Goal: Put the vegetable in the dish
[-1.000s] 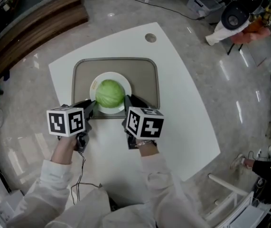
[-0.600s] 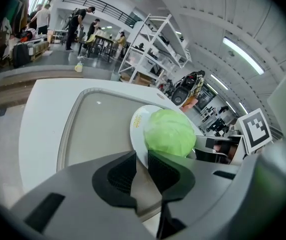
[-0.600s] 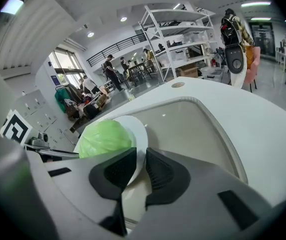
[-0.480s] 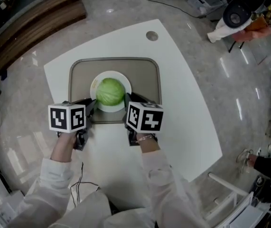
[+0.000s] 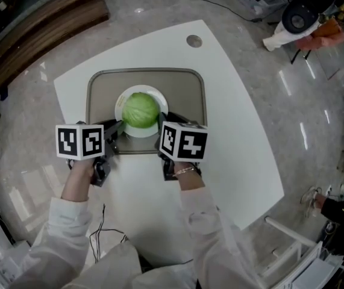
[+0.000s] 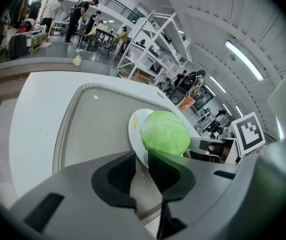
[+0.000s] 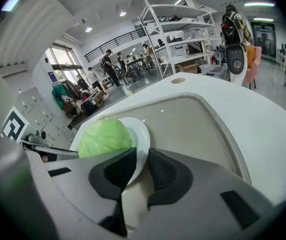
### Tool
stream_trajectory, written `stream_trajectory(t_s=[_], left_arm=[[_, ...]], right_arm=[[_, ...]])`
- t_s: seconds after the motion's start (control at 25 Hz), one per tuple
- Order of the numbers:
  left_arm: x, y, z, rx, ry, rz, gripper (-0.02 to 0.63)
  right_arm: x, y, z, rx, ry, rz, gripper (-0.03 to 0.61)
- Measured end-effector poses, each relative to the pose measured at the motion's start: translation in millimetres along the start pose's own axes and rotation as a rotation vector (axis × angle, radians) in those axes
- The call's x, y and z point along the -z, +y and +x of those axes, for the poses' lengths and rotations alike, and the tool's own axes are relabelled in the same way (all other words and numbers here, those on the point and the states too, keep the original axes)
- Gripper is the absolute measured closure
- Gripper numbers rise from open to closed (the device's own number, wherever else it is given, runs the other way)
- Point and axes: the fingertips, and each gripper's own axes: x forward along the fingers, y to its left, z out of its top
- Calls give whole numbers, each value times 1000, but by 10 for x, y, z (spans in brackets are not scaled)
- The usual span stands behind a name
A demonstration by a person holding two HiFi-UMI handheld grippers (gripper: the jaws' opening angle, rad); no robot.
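Cabbage [image 5: 140, 110]: a round, pale green head that sits in the middle of a white plate [image 5: 120, 106] and covers most of it, so only the plate's edge shows around it.
Plate: lies flat on a tray [image 5: 99, 92], toward the tray's near side and about midway between its left and right sides.
Tray: grey-brown with rounded corners and a raised edge; it rests on a white table [image 5: 232, 131].
Table: it has a small round grey cap [image 5: 193, 40] near its far corner, well apart from the tray.
Left gripper [image 5: 116, 127]: slants down and away from the person at the plate's near-left edge. Its jaws are drawn close, pinching the plate's thin edge between two black ribbed pads [image 6: 122, 171]. The cabbage is just beyond the tips.
Right gripper [image 5: 161, 125]: mirrors the other at the plate's near-right edge, slanting down the same way. Its jaws are likewise nearly together and pinch the plate's edge, with the cabbage just past them on the left in its own view.
Marker cubes: one rides on top of each gripper, the left cube [image 5: 79, 141] and the right cube [image 5: 184, 142], both over the tray's near edge.
Arms: white sleeves [image 5: 205, 233] reach in from the bottom of the head view, one to each gripper.
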Motion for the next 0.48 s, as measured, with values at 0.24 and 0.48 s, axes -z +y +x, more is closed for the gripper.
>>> stream_trajectory(t_s=[0.24, 0.48], left_arm=[[-40, -13, 11, 22, -8, -3, 535], [-65, -6, 8, -42, -37, 74, 534]], right_arm=[[-40, -23, 3, 28, 22, -48, 512], [-66, -63, -24, 64, 14, -128, 477]])
